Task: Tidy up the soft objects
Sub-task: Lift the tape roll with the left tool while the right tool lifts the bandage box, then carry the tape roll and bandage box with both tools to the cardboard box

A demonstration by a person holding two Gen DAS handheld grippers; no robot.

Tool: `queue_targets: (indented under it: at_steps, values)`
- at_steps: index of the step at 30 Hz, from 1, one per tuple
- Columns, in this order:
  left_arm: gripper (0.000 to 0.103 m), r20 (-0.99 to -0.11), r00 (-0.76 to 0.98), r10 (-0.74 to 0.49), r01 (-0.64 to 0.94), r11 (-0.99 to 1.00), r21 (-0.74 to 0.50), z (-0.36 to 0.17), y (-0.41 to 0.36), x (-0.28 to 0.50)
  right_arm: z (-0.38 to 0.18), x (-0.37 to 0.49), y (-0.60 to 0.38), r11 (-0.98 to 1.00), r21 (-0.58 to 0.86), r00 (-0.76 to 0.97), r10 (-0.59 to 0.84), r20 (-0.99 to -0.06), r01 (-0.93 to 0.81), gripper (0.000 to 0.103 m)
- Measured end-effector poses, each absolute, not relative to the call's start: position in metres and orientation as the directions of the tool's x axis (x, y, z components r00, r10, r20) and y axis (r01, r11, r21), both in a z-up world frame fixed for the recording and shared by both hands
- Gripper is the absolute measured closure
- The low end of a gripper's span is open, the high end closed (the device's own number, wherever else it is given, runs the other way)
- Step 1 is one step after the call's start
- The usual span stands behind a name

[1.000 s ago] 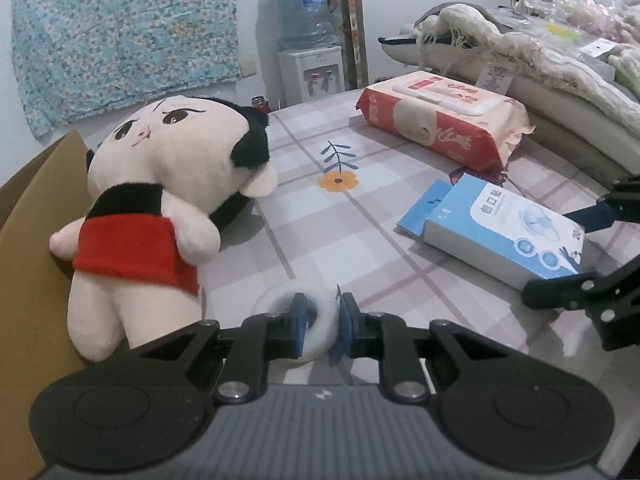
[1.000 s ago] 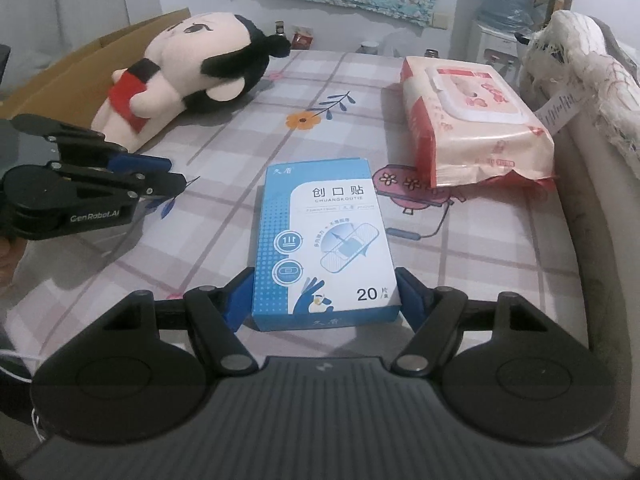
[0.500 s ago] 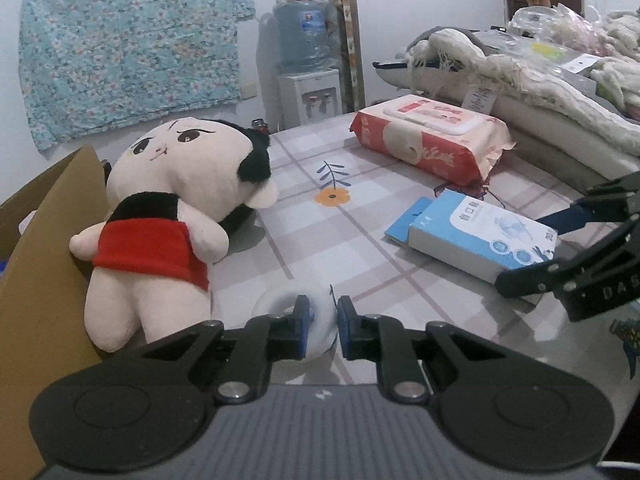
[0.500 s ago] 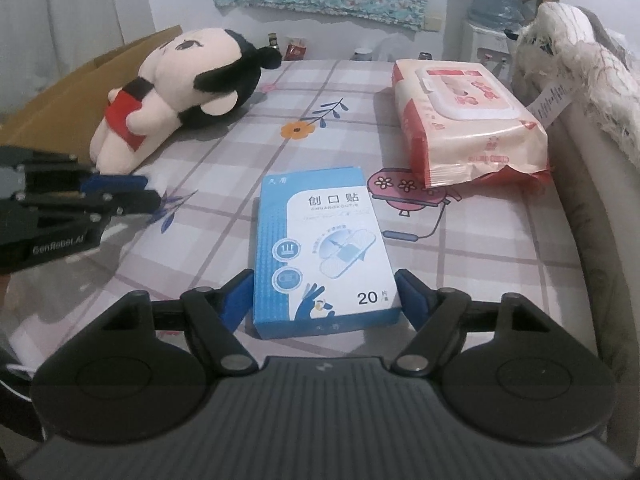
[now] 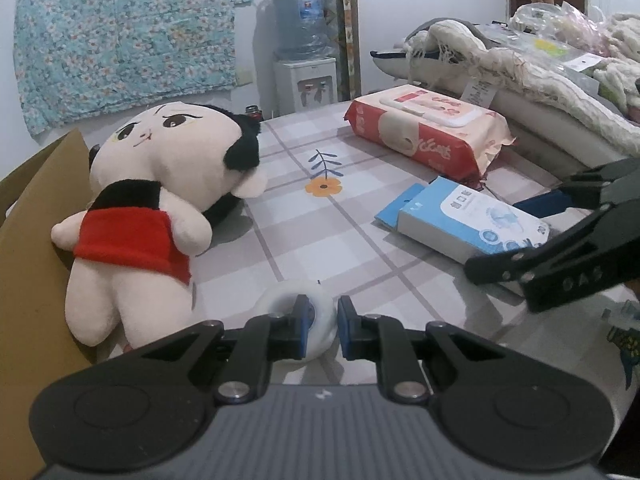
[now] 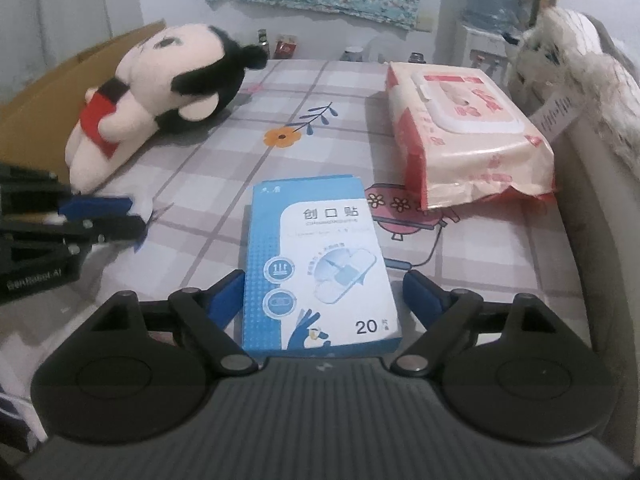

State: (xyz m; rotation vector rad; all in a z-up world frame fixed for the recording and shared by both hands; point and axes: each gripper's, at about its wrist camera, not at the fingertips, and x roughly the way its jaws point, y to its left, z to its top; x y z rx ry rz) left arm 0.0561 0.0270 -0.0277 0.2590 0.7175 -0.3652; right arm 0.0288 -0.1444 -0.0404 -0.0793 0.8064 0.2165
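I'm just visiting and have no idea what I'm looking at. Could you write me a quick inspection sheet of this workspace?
Surface: table under a checked, flower-print cloth.
Job's things: plush doll lying against a cardboard box; wipes pack; plaster box; white tape roll.
Clutter: small jars at the far edge.
Grippers: left hand-held gripper shut on the tape roll; right hand-held gripper open, straddling the plaster box.
Cables: nothing seen.
Surroundings: water dispenser, floral cloth on the wall, heaped blankets.

blue box (image 6: 320, 264) btwn open fingers (image 6: 424, 298)
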Motion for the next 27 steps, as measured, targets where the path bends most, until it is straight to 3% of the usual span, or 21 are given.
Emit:
queue_targets:
  at_steps: [1, 8, 14, 22, 27]
  values:
    - [0.087, -0.68, 0.694, -0.237, 0.411, 0.905, 0.104, -0.028, 0.027, 0.056, -0.04, 0.027, -0.143, 0.972, 0.007, 0.679, 0.171, -0.714, -0.237, 0.031]
    - [0.087, -0.674, 0.698, -0.24, 0.424, 0.898, 0.119, -0.025, 0.023, 0.051, -0.035, 0.012, -0.143, 0.981, -0.009, 0.731, 0.138, -0.668, -0.194, 0.032]
    - [0.087, -0.634, 0.734, -0.243, 0.397, 0.911, 0.11, -0.002, 0.03, 0.032, -0.016, -0.006, -0.16, 0.979, 0.112, 0.761, 0.203, -0.617, -0.17, 0.032]
    - [0.087, -0.506, 0.84, -0.195, 0.319, 0.932, 0.171, 0.069, 0.071, -0.005, 0.055, -0.016, -0.126, 0.913, 0.234, 0.777, 0.407, -0.481, -0.334, 0.032]
    - [0.087, -0.473, 0.88, -0.047, 0.169, 0.961, 0.22, 0.105, 0.141, -0.017, 0.103, 0.007, -0.059, 0.828, 0.266, 0.726, 0.561, -0.397, -0.494, 0.032]
